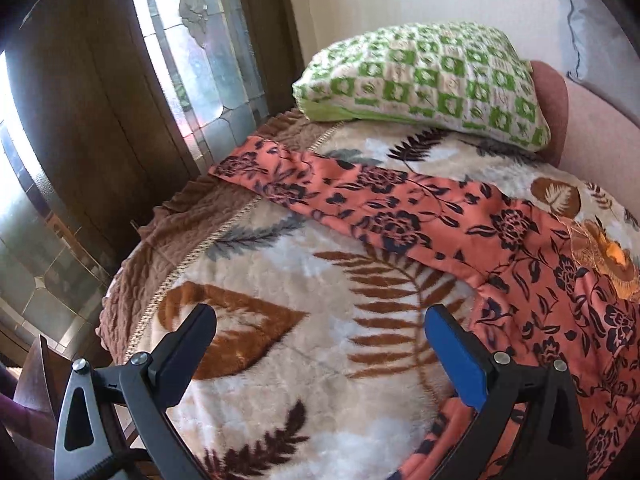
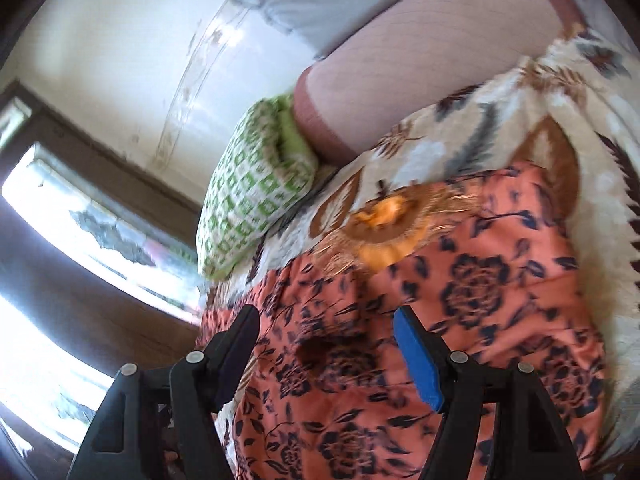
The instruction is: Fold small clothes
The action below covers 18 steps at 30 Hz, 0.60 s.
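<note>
A salmon-pink garment with dark navy flowers [image 1: 420, 216] lies spread on the leaf-patterned blanket [image 1: 288, 288], one sleeve stretched out toward the far left. Its gold embroidered neckline [image 1: 604, 252] lies at the right. My left gripper [image 1: 320, 320] is open and empty above the blanket, left of the garment's body. In the right wrist view the same garment [image 2: 472, 292] fills the lower frame, with the neckline [image 2: 384, 232] ahead. My right gripper [image 2: 326, 324] is open and empty just above the cloth.
A green-and-white checked pillow [image 1: 428, 80] lies at the head of the bed against a pink headboard [image 1: 600, 140]; it also shows in the right wrist view [image 2: 252, 196]. A window and dark wooden frame [image 1: 100, 92] stand close on the left, beyond the bed's brown frilled edge [image 1: 136, 264].
</note>
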{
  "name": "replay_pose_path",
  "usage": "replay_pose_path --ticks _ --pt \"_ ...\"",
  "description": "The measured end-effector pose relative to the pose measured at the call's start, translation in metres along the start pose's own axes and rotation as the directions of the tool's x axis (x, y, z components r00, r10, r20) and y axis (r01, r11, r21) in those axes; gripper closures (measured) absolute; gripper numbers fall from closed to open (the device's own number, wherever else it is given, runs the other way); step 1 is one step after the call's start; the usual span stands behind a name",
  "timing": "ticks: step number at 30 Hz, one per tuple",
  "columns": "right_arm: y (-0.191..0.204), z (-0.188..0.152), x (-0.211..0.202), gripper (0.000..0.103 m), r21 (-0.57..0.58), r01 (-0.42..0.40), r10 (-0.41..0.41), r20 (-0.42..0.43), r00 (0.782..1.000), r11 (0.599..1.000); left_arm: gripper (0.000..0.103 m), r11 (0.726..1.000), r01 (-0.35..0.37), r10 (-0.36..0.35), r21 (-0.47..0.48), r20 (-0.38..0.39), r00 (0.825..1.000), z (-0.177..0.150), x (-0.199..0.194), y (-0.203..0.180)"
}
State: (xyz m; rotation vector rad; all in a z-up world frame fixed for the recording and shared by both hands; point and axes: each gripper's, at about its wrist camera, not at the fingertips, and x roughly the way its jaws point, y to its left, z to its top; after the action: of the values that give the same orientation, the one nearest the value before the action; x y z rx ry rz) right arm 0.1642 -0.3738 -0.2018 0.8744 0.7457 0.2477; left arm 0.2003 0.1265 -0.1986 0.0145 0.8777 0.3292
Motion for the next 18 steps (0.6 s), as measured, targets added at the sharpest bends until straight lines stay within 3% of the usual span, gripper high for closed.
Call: replay_pose_path --ticks 5,9,12,15,18 --pt "-0.061 0.009 -0.002 0.030 0.103 -0.016 0.010 0.049 0.999 0.995 0.000 0.994 0.086 -0.085 0.062 -0.012 0.996 0.008 -0.017 -0.053" --pt "-0.105 0.020 -0.008 0.030 0.228 -0.030 0.017 0.058 0.998 0.973 0.000 0.970 0.198 -0.201 0.142 0.008 0.980 0.001 -0.045 -0.114" --pt "-0.129 0.031 -0.003 0.030 0.350 -0.109 0.105 0.030 0.994 0.930 0.000 0.947 0.248 -0.251 0.204 -0.011 0.968 -0.011 -0.056 -0.162" --pt "-0.150 0.037 -0.010 0.030 0.450 -0.213 0.200 0.077 0.977 0.867 0.000 0.938 0.180 -0.196 0.296 0.028 0.980 -0.022 -0.059 -0.210" --pt "-0.160 0.040 -0.013 0.030 0.501 -0.249 0.234 0.094 0.968 0.829 0.000 0.924 0.111 -0.133 0.366 0.036 0.990 -0.030 -0.045 -0.245"
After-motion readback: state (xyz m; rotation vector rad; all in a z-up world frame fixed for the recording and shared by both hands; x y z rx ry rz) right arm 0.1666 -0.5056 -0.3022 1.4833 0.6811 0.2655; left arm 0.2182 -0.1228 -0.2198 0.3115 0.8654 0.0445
